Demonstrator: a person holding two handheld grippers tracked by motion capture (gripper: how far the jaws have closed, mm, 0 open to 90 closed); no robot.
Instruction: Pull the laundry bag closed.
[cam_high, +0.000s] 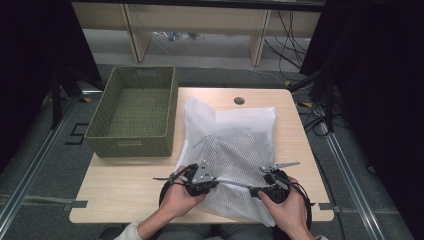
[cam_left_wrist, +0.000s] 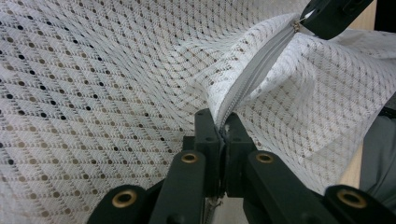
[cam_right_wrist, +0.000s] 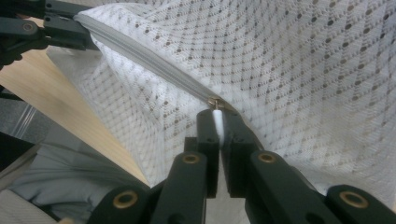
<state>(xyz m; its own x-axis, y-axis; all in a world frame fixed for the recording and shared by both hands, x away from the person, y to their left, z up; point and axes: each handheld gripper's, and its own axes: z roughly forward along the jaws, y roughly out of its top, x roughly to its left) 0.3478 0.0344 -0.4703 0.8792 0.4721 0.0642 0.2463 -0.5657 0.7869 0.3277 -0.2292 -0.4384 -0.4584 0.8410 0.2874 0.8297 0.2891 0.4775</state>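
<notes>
Nearest the person, the left gripper (cam_left_wrist: 223, 133) has its black jaws clenched on the end of the grey zipper (cam_left_wrist: 261, 60) of a white mesh laundry bag (cam_high: 227, 145), the fabric bunched between the pads. The right gripper (cam_right_wrist: 219, 123) is clamped on the white zipper pull (cam_right_wrist: 217, 116), just beneath the small metal slider. Between the two grippers the zipper tape runs taut and looks closed along the bag's near edge. No writing can be read on the bag or the grippers.

The bag is a soft, diamond-patterned net with small round holes, lying crumpled on the light wooden tabletop (cam_high: 125, 190) and covering its middle and right part. Farther off on the left, an olive-green woven basket (cam_high: 135, 110), rectangular and open-topped, sits on the tabletop's far left corner, just beside the bag.
</notes>
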